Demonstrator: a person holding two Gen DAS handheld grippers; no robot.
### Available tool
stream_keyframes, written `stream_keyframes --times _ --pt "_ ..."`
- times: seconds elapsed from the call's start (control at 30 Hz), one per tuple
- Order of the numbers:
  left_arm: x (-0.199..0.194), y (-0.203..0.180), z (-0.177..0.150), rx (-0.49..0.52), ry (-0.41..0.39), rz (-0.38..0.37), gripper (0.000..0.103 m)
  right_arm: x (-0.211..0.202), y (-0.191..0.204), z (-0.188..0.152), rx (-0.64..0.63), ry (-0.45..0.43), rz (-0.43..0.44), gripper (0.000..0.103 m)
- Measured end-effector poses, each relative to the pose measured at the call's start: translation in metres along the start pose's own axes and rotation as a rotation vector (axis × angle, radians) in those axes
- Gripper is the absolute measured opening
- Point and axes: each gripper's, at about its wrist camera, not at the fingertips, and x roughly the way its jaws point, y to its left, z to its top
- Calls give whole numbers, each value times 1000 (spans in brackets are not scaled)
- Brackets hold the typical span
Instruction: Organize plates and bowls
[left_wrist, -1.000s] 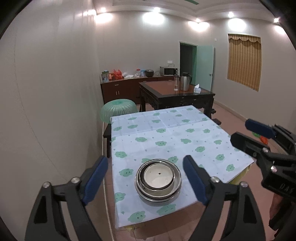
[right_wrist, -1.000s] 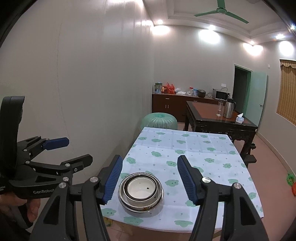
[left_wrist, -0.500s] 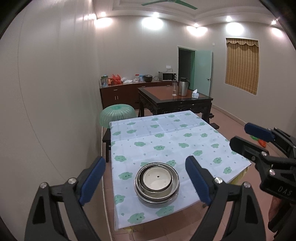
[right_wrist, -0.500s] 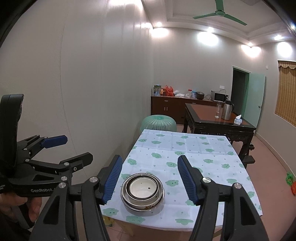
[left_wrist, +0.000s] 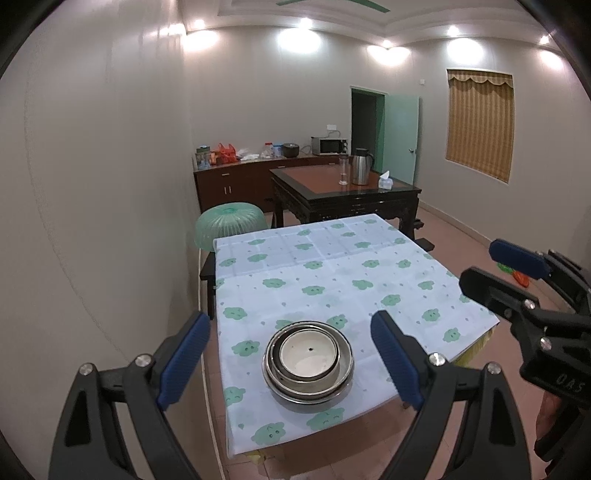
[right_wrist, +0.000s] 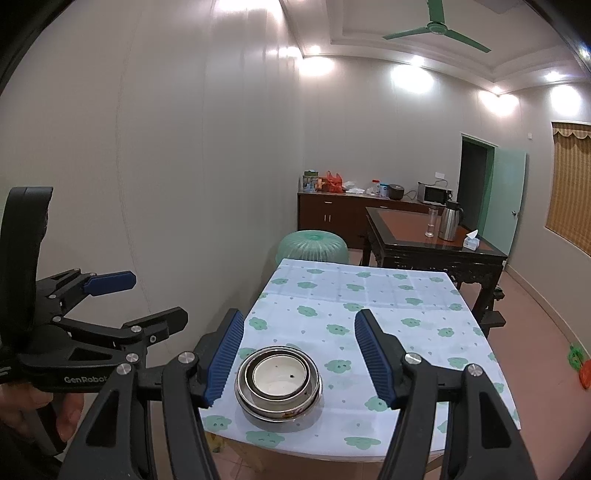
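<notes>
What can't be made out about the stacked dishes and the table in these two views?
- Nested bowls: both views look down, so the count and anything beneath the white bowl stay hidden by the rims.
- Dark speck in the white bowl: too small to identify.
- Table: top and legs hidden by the cloth.
- Sideboard items: too small.

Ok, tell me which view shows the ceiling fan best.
The right wrist view: the green ceiling fan shows its hub and three blades, though one blade runs off the top edge. The left wrist view catches only blade tips at the top edge.
</notes>
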Motion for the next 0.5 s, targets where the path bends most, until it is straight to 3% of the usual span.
stream_keyframes --times 0.5 --pt "-4 2 4 10 -6 2 91 -8 7 6 8 -26 -16 65"
